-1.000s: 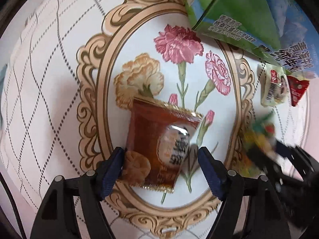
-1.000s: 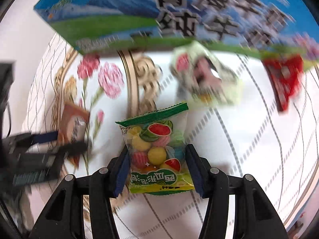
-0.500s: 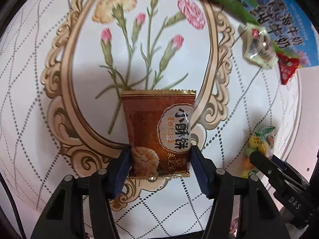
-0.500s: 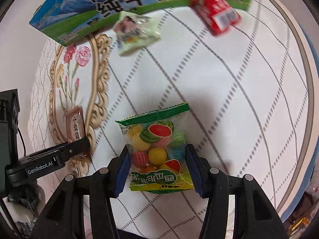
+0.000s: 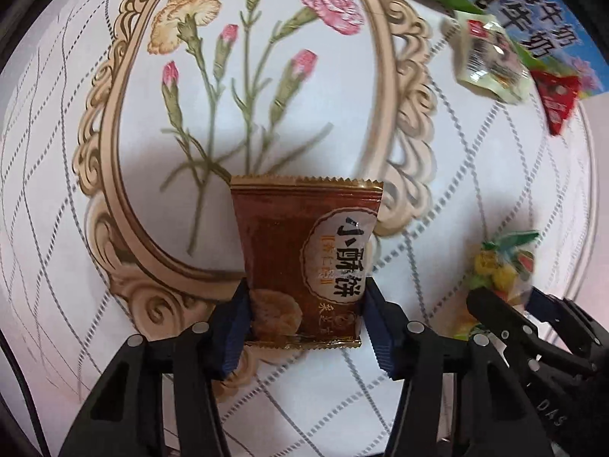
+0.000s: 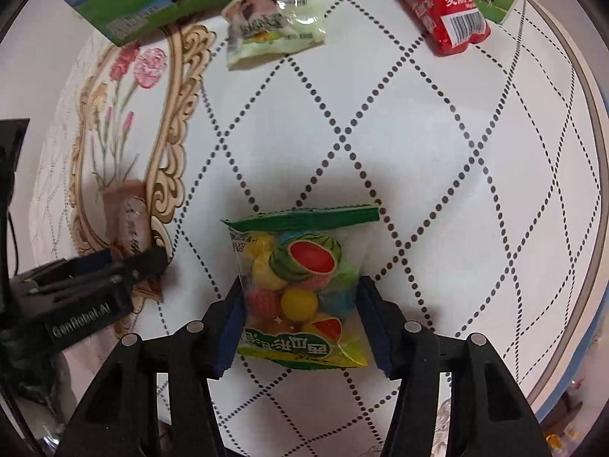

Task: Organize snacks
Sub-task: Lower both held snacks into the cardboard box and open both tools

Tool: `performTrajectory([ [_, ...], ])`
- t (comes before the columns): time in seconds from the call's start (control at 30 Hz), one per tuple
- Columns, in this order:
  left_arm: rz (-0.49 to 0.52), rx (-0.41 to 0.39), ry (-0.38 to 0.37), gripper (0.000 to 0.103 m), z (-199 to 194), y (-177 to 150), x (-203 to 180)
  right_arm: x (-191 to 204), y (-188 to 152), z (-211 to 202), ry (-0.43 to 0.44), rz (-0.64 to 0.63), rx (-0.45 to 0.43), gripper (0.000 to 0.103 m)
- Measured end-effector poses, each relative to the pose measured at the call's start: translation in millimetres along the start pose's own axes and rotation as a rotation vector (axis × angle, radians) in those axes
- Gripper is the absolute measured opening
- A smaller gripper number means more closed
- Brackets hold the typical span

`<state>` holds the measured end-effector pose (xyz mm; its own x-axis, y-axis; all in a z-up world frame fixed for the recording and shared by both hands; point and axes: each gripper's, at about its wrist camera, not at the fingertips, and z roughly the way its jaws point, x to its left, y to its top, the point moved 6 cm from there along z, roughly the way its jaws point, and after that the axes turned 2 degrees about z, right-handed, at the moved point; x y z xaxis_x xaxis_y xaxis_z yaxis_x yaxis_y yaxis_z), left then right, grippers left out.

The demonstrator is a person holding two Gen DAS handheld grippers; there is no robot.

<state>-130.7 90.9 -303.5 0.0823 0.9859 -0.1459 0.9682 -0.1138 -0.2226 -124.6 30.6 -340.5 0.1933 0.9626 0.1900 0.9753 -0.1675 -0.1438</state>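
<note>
The left gripper (image 5: 306, 314) has its blue-padded fingers (image 5: 234, 323) closing on the lower part of a brown foil biscuit packet (image 5: 304, 259), pads pressing both side edges, so the packet hangs above the ornate oval border printed on the white quilted tabletop (image 5: 57, 190). The right gripper (image 6: 300, 316) is clamped on a clear green-topped bag of coloured fruit candies (image 6: 300, 285), held over the dotted diamond pattern. Farther out, a pale green snack sachet (image 6: 272, 24) and a red triangular snack pack (image 6: 443, 9) lie beside a blue and green printed milk carton box (image 6: 125, 7). To carry this step well, I judge each grip should stay low and even on its packet, firm enough not to slip but not crushing the biscuit, and the two hands should keep apart while carrying.
</note>
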Motion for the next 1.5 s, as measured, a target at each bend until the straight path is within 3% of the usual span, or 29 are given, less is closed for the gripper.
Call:
performTrajectory([
  [0.17,-0.012,-0.034,-0.080,0.052,-27.1,-14.9,-33.5,-20.4,-0.9,-30.4,0.138,0.074,0.002,0.052],
  [0.4,0.042,-0.181,-0.152,0.052,-107.5,13.1,-77.1,-47.5,25.8,-97.5,0.226,0.111,-0.095,0.052],
  [0.57,0.122,-0.329,-0.158,0.052,-174.4,57.7,-109.6,-60.6,79.9,-178.5,0.262,0.095,-0.258,0.052],
  [0.77,0.163,-0.396,-0.118,0.053,-217.0,158.2,-66.9,-50.4,170.2,-222.3,0.188,0.040,-0.400,0.052],
  [0.93,0.157,-0.335,-0.073,0.053,-187.6,215.4,-43.0,-66.9,225.6,-213.0,0.108,0.052,-0.395,0.052],
  [1.03,0.136,-0.273,-0.051,0.053,-157.3,243.5,-30.7,-71.5,246.8,-185.1,0.080,0.054,-0.307,0.053],
  [1.07,0.126,-0.257,-0.033,0.057,-150.5,250.5,-27.1,-71.7,247.7,-179.4,0.075,0.048,-0.294,0.056],
  [1.1,0.125,-0.248,-0.016,0.062,-144.1,253.8,-25.6,-70.8,249.8,-174.1,0.069,0.039,-0.288,0.066],
  [1.13,0.135,-0.244,0.010,0.081,-137.6,255.5,-25.4,-71.4,250.8,-170.8,0.058,0.037,-0.291,0.073],
  [1.17,0.138,-0.244,0.028,0.096,-135.4,256.4,-25.1,-72.6,251.0,-169.0,0.050,0.036,-0.296,0.089],
  [1.2,0.139,-0.248,0.034,0.097,-134.4,255.7,-25.6,-73.2,248.5,-168.0,0.053,0.034,-0.295,0.095],
  [1.5,0.113,-0.244,0.006,0.097,-123.8,236.2,-25.6,-89.7,230.9,-168.3,-0.027,0.035,-0.292,0.097],
])
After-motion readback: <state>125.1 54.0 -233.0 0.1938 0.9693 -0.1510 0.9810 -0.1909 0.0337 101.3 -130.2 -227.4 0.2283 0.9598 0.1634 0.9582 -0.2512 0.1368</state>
